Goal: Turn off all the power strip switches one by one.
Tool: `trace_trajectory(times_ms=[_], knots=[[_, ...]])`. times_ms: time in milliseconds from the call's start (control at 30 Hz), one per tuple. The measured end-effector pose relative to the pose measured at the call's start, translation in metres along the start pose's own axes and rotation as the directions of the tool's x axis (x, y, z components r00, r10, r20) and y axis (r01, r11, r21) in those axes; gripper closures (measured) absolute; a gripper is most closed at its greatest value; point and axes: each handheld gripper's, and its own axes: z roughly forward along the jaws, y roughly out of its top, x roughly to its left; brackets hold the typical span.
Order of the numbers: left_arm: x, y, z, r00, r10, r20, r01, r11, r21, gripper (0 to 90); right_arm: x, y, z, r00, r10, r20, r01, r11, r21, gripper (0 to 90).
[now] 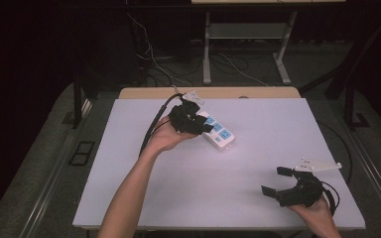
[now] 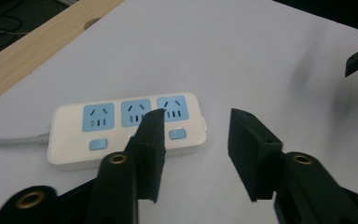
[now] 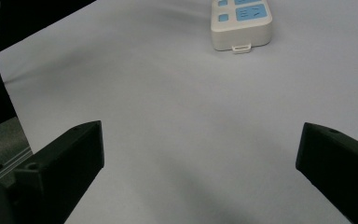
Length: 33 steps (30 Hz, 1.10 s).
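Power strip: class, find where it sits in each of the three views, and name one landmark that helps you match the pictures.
High view: the power strip lies a little above centre on the white table, beside the left gripper.
Left gripper view: left of centre, partly behind one black jaw.
Right gripper view: at the top edge, right of centre, end-on.
Shared landmark: its blue sockets on the white table.

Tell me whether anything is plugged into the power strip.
Empty. In the left gripper view all three blue sockets of the power strip show bare slots, with no plug in any; only its own grey cord leaves one end.
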Motion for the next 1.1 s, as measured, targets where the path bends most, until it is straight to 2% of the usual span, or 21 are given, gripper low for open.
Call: trace_trajectory(times_ms=[400,633,1100], knots=[[-0.003,0.012,0.027,0.9990,0.010,0.044,-0.012,0.9983,0.057,77.7,-0.003,0.000,-0.004,1.0000,0.007,0.002,-0.007,1.000,-0.012,0.8],[0.002,0.012,0.041,0.9990,0.002,0.046,-0.007,0.9952,0.097,88.8,-0.004,0.000,-0.006,1.0000,0.006,0.004,-0.006,1.000,-0.018,0.8],[0.009,0.006,0.064,0.9984,-0.038,0.041,0.033,0.9920,0.121,89.0,-0.004,0.000,-0.005,1.0000,0.001,-0.001,-0.001,1.000,-0.012,0.8]])
